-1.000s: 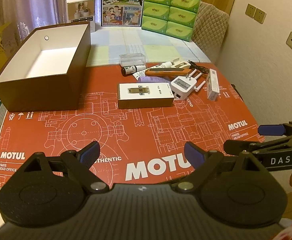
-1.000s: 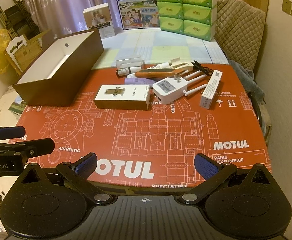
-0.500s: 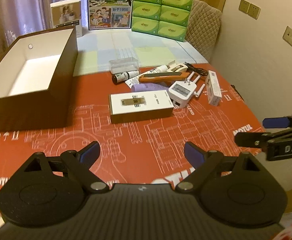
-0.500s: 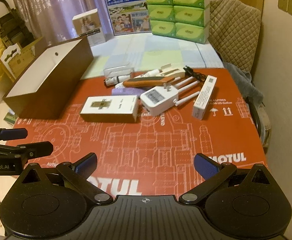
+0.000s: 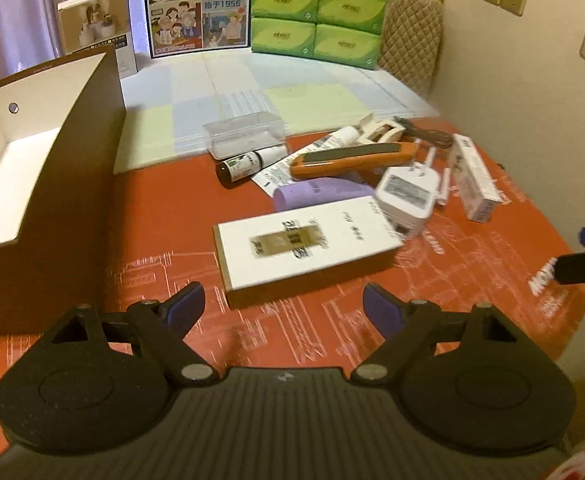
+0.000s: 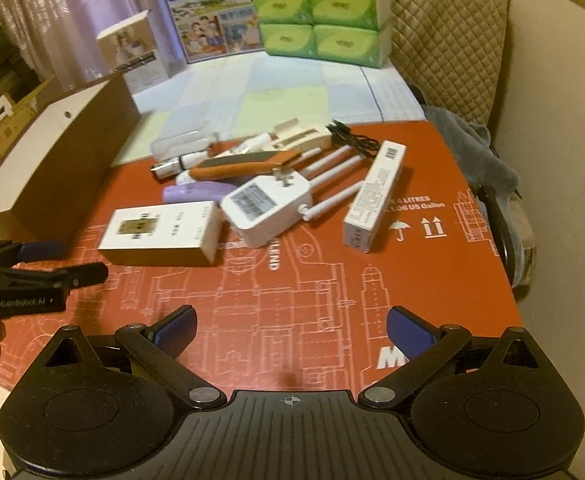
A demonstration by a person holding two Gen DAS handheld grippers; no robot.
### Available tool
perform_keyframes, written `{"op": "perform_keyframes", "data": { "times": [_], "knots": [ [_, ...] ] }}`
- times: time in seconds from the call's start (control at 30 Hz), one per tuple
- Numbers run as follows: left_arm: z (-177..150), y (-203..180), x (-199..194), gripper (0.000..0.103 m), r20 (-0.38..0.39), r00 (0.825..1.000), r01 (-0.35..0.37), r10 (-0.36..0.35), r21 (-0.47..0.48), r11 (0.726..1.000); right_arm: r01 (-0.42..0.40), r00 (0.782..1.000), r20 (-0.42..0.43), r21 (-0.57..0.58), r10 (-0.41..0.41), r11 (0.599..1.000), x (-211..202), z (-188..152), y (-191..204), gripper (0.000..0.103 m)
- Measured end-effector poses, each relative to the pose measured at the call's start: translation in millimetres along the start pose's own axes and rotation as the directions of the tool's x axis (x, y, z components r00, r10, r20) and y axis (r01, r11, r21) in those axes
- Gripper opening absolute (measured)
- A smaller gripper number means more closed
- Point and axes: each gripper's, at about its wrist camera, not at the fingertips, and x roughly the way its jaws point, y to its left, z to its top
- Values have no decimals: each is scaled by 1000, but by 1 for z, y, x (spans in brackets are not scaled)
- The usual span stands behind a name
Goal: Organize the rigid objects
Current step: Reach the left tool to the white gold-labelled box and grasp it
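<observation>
A flat white box (image 5: 308, 244) lies on the red mat (image 5: 164, 208), just ahead of my left gripper (image 5: 282, 306). Its jaws are closing, wide apart, with nothing between them. Behind the box lie a white plug-in router (image 5: 408, 196), a long white carton (image 5: 472, 176), an orange-handled tool (image 5: 352, 160), a purple tube (image 5: 316, 192), a dark bottle (image 5: 248, 164) and a clear case (image 5: 244, 136). An open brown box (image 5: 52, 184) stands on the left. My right gripper (image 6: 292, 330) hovers open and empty over the mat, short of the router (image 6: 268, 204) and carton (image 6: 376, 192).
Green tissue packs (image 5: 316, 8), a milk carton poster box (image 5: 196, 4) and a small carton (image 5: 96, 24) stand at the back. A quilted chair (image 6: 448, 36) and a wall close the right side. The mat's right edge (image 6: 492, 240) drops off near a grey cloth.
Both grippers have moved forward and down toward the pile. The white box now sits much nearer the left fingers, whose gap has narrowed a little.
</observation>
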Motion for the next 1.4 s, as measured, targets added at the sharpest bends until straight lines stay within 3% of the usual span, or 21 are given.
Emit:
{"op": "perform_keyframes", "data": {
  "times": [0.2, 0.57, 0.8, 1.07, 1.3, 1.4],
  "knots": [
    [4, 7, 24, 80, -13, 1000, 14, -14, 5, 1000, 18, 999, -30, 28, -18, 999, 11, 5, -17, 99],
    [2, -11, 28, 76, -18, 998, 68, -68, -3, 998, 40, 998, -55, 50, -38, 998, 19, 10, -33, 99],
    [-14, -40, 13, 76, -56, 978, 202, -199, 66, 977, 50, 997, -61, 65, -46, 997, 19, 8, -38, 99],
    [14, -34, 20, 76, -11, 992, 123, -123, 180, 976, 69, 996, -56, 88, -64, 994, 14, 6, -50, 99],
    [15, -50, 46, 78, -71, 992, 122, -107, 260, 958, 75, 996, -57, 96, -69, 993, 11, 3, -55, 99],
    [10, -58, 39, 78, -88, 984, 169, -152, 232, 958, 78, 996, -57, 108, -72, 991, 10, 3, -60, 99]
  ]
}}
